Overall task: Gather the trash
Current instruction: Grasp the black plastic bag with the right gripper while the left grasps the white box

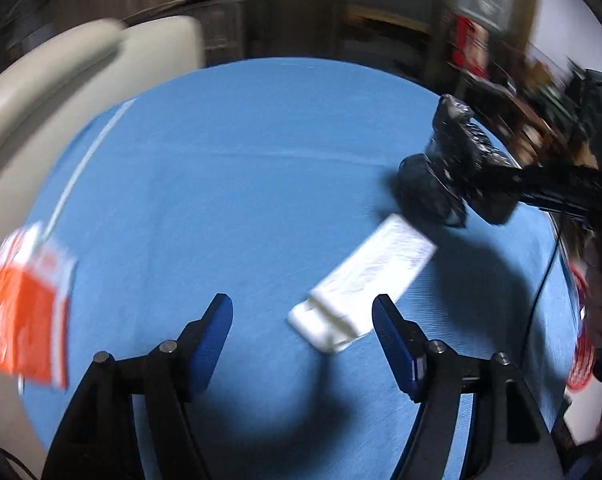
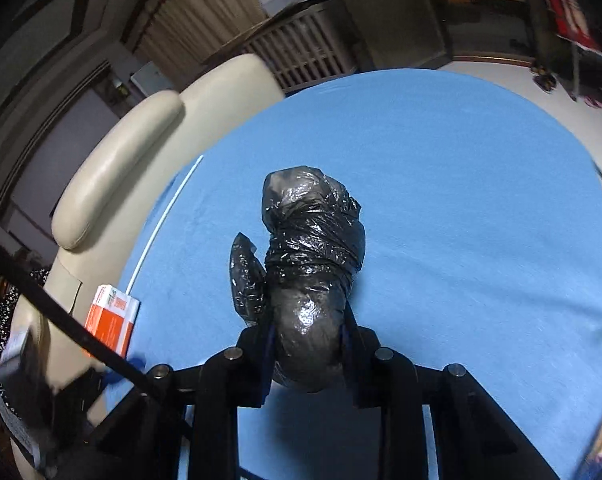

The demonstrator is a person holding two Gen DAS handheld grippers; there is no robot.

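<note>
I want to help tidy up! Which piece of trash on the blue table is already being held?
The black bag bundle: the right gripper's jaws squeeze it. The white wrapper and orange box lie loose on the cloth.

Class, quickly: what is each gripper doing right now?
Left gripper: open, holding nothing; white packet lies between its jaws.
Right gripper: shut on black bin-bag bundle.
</note>
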